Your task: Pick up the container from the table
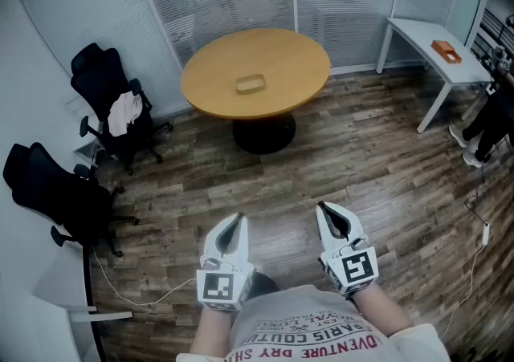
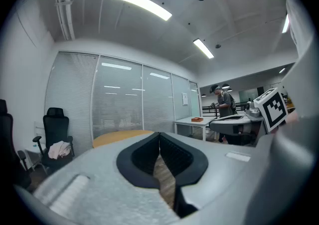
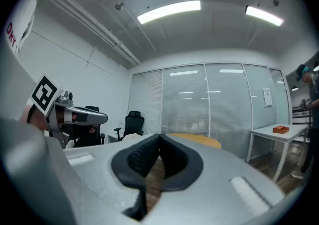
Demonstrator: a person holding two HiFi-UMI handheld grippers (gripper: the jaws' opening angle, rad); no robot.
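A small tan container lies near the middle of a round wooden table far ahead of me in the head view. My left gripper and right gripper are held close to my body, level, side by side, well short of the table. Both are shut, the jaw tips meeting with nothing between them. In the left gripper view the left gripper points toward the table's yellow top. The right gripper also faces the table.
Two black office chairs stand at the left, one with a white cloth on it. A white desk with an orange box is at the right, a person beside it. Glass walls with blinds lie behind the table. A cable runs on the wood floor.
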